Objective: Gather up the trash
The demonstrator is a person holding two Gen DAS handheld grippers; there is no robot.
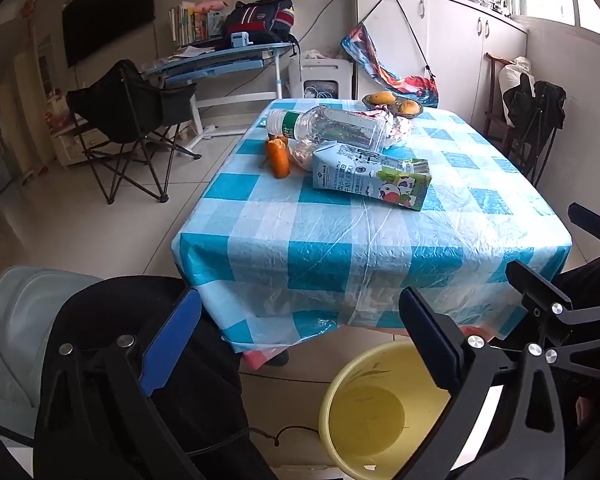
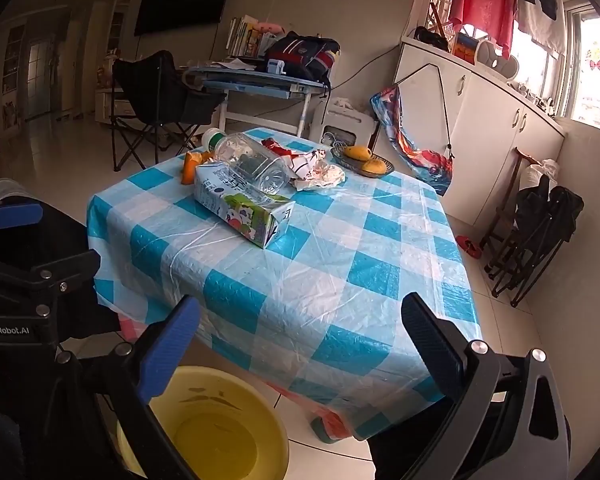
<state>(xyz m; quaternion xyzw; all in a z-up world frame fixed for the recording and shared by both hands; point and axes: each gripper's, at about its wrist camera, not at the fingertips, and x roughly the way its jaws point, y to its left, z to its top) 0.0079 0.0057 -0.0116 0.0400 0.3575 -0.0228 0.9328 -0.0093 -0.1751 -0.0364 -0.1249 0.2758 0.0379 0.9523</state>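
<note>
Milk carton (image 1: 371,179), bottle (image 1: 327,126), yellow bucket (image 1: 342,392), open tongs (image 1: 300,320)

You are looking at a bench (image 1: 340,240) wearing a blue-and-white checked plastic cloth that is hanging over its near edge and corners. Everything is sitting toward the far half. A milk carton (image 1: 370,178) is lying on its side nearest the middle. A clear plastic bottle (image 1: 328,126) is lying behind it, resting partly on the carton, its white cap pointing toward the far left corner. An orange peel (image 1: 278,158) is lying just beside the carton, near the left edge. Crumpled wrappers (image 2: 316,170) are lying behind the bottle. A fruit bowl (image 2: 362,160) is sitting at the far edge.
</note>
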